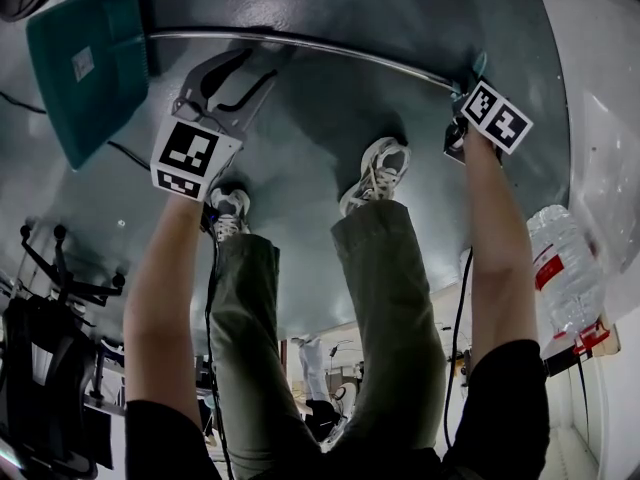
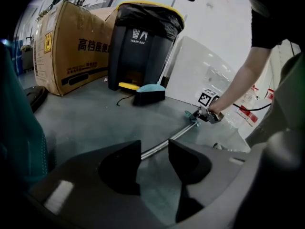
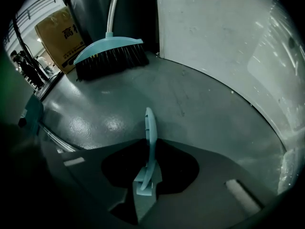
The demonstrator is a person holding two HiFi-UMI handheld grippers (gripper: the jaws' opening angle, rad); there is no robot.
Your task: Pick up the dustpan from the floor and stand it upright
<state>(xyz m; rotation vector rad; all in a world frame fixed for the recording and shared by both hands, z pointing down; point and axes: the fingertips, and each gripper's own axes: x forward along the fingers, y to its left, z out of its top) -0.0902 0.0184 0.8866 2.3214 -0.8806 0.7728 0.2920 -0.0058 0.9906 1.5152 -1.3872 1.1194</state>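
**Right gripper on the handle's end, left gripper open beside the handle, dustpan lying on the floor.**

The dustpan (image 1: 85, 68) lies on the floor (image 1: 330, 118) at the upper left of the head view, and its metal handle (image 1: 300, 45) runs across the top to the upper right. There the right gripper (image 3: 147, 171) is closed narrow on the teal end piece (image 3: 150, 132); I judge that lifting this far end would tip the pan upright. The left gripper (image 2: 155, 149) has its jaws wide apart and empty, just below the handle near the pan. The handle shows beyond the gap, so this gripper is probably placed to steady it during the lift.
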